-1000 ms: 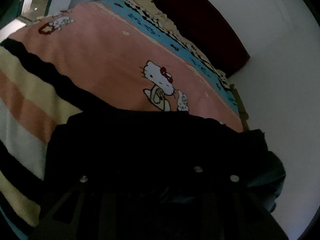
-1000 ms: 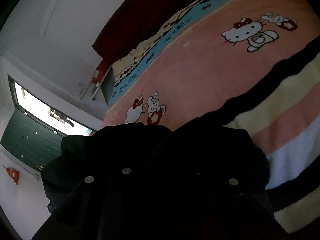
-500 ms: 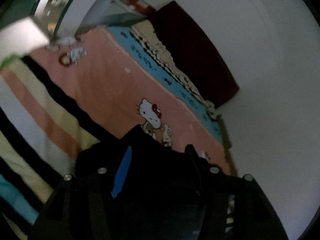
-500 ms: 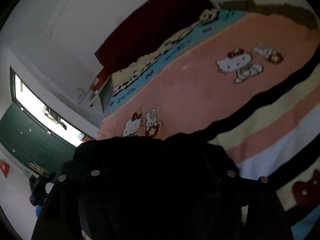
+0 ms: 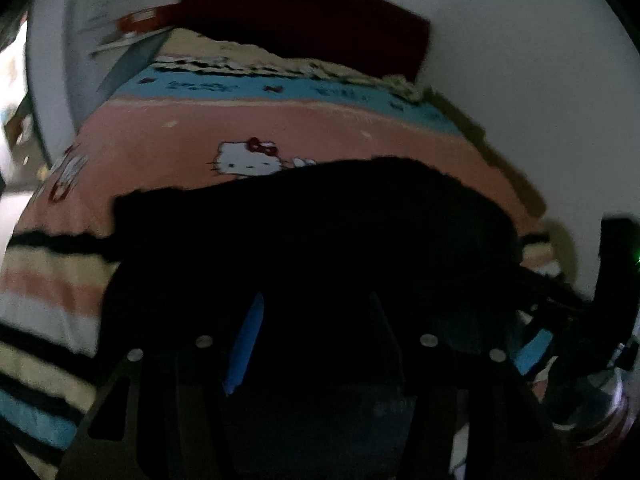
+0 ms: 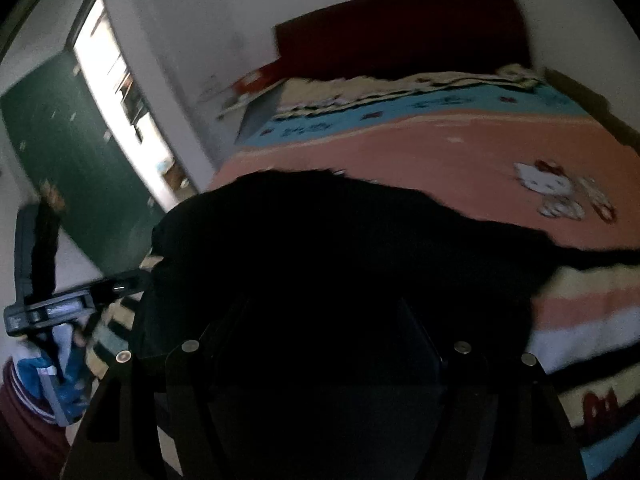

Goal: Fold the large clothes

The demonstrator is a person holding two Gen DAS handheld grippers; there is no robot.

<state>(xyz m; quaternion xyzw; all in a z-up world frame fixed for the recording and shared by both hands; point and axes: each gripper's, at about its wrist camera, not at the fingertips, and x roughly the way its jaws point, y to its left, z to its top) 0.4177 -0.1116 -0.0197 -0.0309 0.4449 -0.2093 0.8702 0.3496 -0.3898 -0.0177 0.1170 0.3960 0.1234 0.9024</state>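
A black garment [image 5: 320, 220] lies in a dark heap across the pink cartoon-cat blanket [image 5: 320, 128] on the bed. My left gripper [image 5: 316, 298] hovers over its near edge. Its jaws stand apart, a blue pad [image 5: 244, 344] shows on the left finger, and nothing is pinched. In the right wrist view the same garment [image 6: 340, 232] spreads below my right gripper [image 6: 322, 304], whose dark fingers are spread wide and hold nothing. Each tool's housing shows in the other's view: the right one [image 5: 618, 272] and the left one [image 6: 60, 308]. Both pictures are dim and blurred.
A dark red headboard [image 6: 400, 28] stands against the white wall at the bed's far end. A green door [image 6: 60, 152] and a bright doorway [image 6: 120, 80] are on the left. The blanket's striped part [image 6: 580, 312] lies near me. A person's maroon clothing [image 6: 24, 420] shows at lower left.
Both grippers were shut on the black garment and have let it go. They have opened, lifted away and rolled level. The garment now rests on the blanket.
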